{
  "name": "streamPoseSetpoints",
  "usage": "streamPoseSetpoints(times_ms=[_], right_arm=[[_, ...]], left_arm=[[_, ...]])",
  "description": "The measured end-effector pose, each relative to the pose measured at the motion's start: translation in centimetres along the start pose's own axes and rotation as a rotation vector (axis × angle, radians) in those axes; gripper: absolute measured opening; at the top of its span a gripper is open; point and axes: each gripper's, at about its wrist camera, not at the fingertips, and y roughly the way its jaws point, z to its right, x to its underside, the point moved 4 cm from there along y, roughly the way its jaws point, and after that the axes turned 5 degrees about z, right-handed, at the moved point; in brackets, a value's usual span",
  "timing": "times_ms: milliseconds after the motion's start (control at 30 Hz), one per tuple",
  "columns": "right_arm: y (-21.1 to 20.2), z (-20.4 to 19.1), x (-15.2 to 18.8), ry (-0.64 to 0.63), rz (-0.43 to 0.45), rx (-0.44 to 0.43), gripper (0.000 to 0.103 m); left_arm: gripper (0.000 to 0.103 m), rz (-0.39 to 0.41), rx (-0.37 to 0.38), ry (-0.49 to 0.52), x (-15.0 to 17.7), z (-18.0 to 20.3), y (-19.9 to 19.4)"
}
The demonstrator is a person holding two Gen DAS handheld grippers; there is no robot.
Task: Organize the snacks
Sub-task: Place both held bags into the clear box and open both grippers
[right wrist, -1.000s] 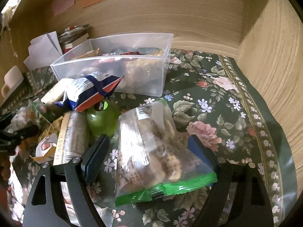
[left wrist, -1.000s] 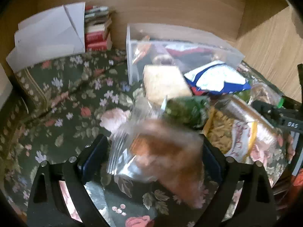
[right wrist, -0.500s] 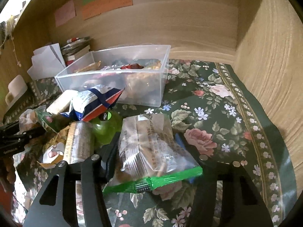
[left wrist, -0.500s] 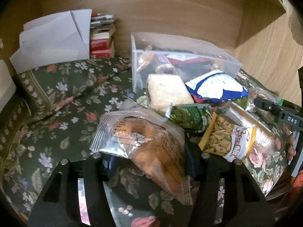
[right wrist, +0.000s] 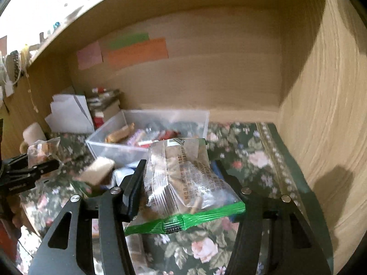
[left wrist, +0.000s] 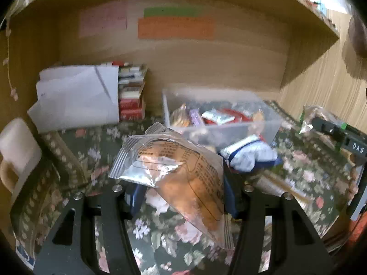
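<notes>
My left gripper (left wrist: 181, 192) is shut on a clear packet with an orange-brown snack (left wrist: 181, 171) and holds it above the floral cloth. My right gripper (right wrist: 176, 183) is shut on a clear packet with a green edge (right wrist: 183, 183), also lifted. A clear plastic bin (left wrist: 229, 128) with several snacks stands behind both; it also shows in the right wrist view (right wrist: 110, 146). A blue and white bag (left wrist: 250, 155) lies in front of the bin. The right gripper with its packet shows at the right edge of the left wrist view (left wrist: 325, 123).
White folded papers (left wrist: 75, 98) and a stack of small boxes (left wrist: 132, 96) stand at the back left. A cream block (left wrist: 18, 151) is at the far left. Wooden walls close the back and right. A beige snack block (right wrist: 96, 171) lies by the bin.
Both grippers closed on their packets and lifted them off the cloth. Both views rose and now look toward the bin and back wall.
</notes>
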Motion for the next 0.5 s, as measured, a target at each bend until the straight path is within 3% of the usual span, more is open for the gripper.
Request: streamPoseSetpoints(times_ms=[500], right_arm=[[1.0,-1.5,-4.8,-0.047,0.104,-0.011,0.053]], left_arm=[[0.057,0.065,0.05,0.027,-6.4,2.6,2.4]])
